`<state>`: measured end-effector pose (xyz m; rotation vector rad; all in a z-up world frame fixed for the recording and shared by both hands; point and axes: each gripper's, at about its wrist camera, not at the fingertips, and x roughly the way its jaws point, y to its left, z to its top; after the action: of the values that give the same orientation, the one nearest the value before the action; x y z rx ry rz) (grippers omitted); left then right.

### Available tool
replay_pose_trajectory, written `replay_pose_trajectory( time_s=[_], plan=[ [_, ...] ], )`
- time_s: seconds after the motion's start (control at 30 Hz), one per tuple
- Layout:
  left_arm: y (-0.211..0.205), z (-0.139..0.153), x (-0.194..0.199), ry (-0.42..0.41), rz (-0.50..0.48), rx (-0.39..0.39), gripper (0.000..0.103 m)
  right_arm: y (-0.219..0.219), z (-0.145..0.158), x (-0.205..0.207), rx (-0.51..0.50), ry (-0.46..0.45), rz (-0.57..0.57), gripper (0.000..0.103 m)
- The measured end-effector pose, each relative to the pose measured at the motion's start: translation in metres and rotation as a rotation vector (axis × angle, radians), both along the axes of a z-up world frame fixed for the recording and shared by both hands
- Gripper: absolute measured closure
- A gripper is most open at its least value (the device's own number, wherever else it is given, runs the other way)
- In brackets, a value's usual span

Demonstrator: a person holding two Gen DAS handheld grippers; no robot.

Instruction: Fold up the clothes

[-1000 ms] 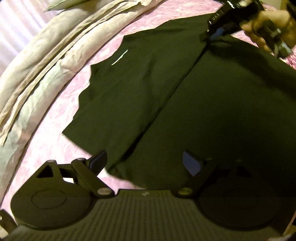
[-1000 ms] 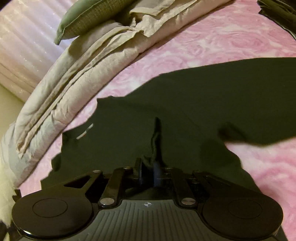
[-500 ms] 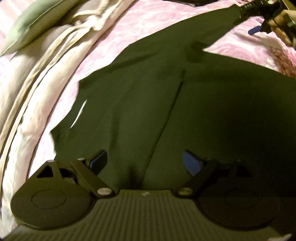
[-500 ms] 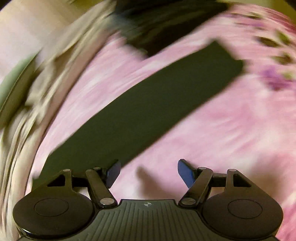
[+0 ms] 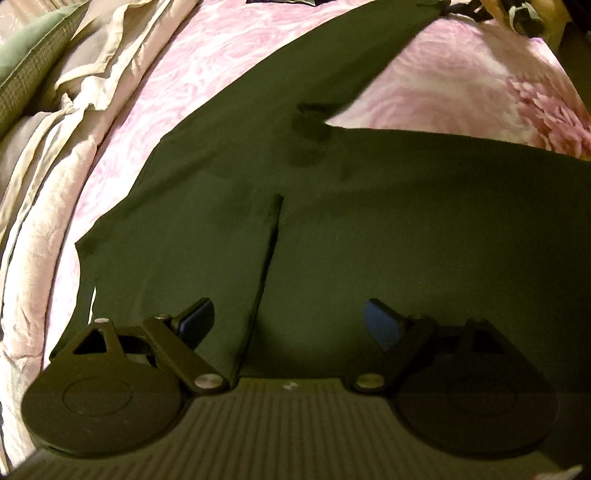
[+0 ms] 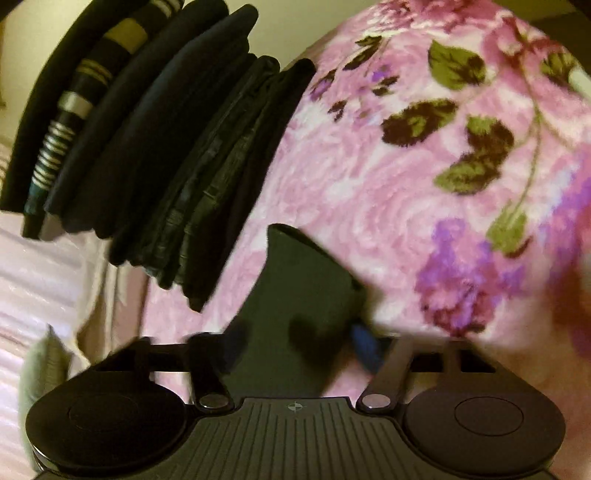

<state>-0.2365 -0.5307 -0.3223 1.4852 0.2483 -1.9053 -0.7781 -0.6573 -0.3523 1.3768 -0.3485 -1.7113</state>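
Observation:
A dark green long-sleeved shirt (image 5: 369, 240) lies flat on the pink floral bedspread (image 5: 443, 81), with a raised crease (image 5: 269, 251) running up its body. One sleeve (image 5: 332, 66) stretches toward the top right. My left gripper (image 5: 290, 325) hovers open just above the shirt body with nothing between its fingers. In the right wrist view, my right gripper (image 6: 293, 345) straddles the sleeve's end (image 6: 299, 280). Its jaws are closing, blurred, and still apart on either side of the cloth. A hand (image 5: 524, 14) shows at the sleeve's far end.
A stack of folded dark clothes (image 6: 166, 147), some striped, sits on the bed just beyond the sleeve end. A rumpled beige quilt (image 5: 48, 147) and a green pillow (image 5: 26, 66) line the left side of the bed.
My right gripper let go of a pinch of shirt, opened, and swung out to the sleeve's end near the stack. My left gripper slid across the shirt body and stayed open.

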Motion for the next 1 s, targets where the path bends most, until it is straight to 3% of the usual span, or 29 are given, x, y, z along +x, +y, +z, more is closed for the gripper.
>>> replay_pose_trajectory(
  time_s=[0.03, 0.17, 0.27, 0.4, 0.53, 0.67, 0.7, 0.73, 0.77, 0.87, 1.0],
  plan=[
    [0.001, 0.001, 0.0, 0.001, 0.005, -0.001, 0.017, -0.001, 0.002, 0.001, 0.023, 0.016, 0.011, 0.094],
    [0.012, 0.013, 0.013, 0.003, 0.033, -0.022, 0.017, -0.02, 0.035, 0.033, 0.122, 0.219, 0.124, 0.096],
    [0.024, 0.023, 0.036, 0.01, 0.093, -0.035, 0.017, -0.045, 0.08, 0.093, 0.042, 0.387, 0.325, 0.096],
    [0.047, 0.038, 0.081, 0.022, 0.194, -0.063, 0.017, -0.063, 0.153, 0.209, -0.23, 0.524, 0.601, 0.096],
    [0.081, 0.051, 0.134, 0.026, 0.314, -0.076, 0.017, -0.024, 0.21, 0.357, -0.551, 0.55, 0.918, 0.096],
    [0.12, 0.057, 0.192, 0.011, 0.42, -0.069, 0.017, 0.046, 0.192, 0.505, -0.668, 0.502, 1.279, 0.095],
    [0.129, 0.057, 0.206, 0.006, 0.443, -0.066, 0.017, 0.063, 0.174, 0.533, -0.643, 0.519, 1.351, 0.07],
    [0.139, 0.058, 0.219, 0.001, 0.466, -0.063, 0.017, 0.078, 0.155, 0.556, -0.611, 0.534, 1.407, 0.026],
    [0.147, 0.058, 0.232, -0.003, 0.488, -0.061, 0.017, 0.093, 0.136, 0.579, -0.579, 0.55, 1.462, 0.017],
    [0.159, 0.055, 0.262, 0.004, 0.544, -0.058, 0.017, 0.122, 0.099, 0.604, -0.459, 0.53, 1.549, 0.017],
    [0.154, 0.049, 0.286, 0.037, 0.582, -0.053, 0.018, 0.131, 0.08, 0.58, -0.293, 0.551, 1.507, 0.017]
  ],
)
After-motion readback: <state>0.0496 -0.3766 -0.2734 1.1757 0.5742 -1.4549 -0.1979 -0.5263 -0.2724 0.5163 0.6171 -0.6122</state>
